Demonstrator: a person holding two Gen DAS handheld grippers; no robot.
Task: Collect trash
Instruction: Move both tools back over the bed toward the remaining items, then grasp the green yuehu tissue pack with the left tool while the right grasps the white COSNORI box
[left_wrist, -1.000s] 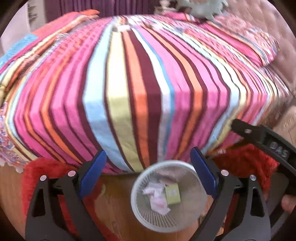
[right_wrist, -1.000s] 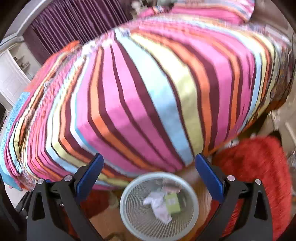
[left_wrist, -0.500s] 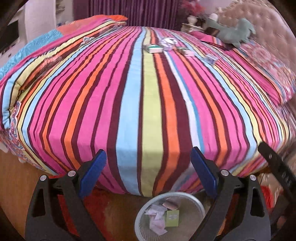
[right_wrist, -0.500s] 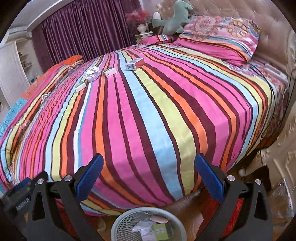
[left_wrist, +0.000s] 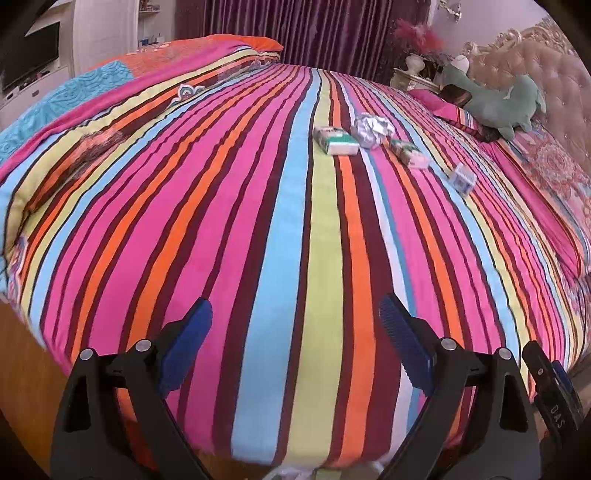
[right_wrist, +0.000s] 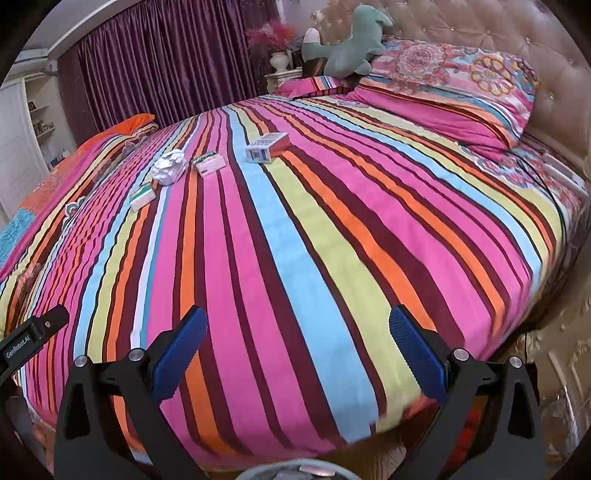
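Where the left wrist view looks over the striped bed (left_wrist: 258, 221), the left hand-held gripper (left_wrist: 295, 332) stands wide and empty. Beyond it lie a crumpled paper ball (left_wrist: 371, 130), two green cartons (left_wrist: 335, 139) (left_wrist: 409, 153) beside the ball and a blue-white box (left_wrist: 462, 178). From the right wrist view, the right hand-held gripper (right_wrist: 297, 343) stands wide and empty, the trash basket rim (right_wrist: 295, 470) below it, the same litter well beyond on the bed.
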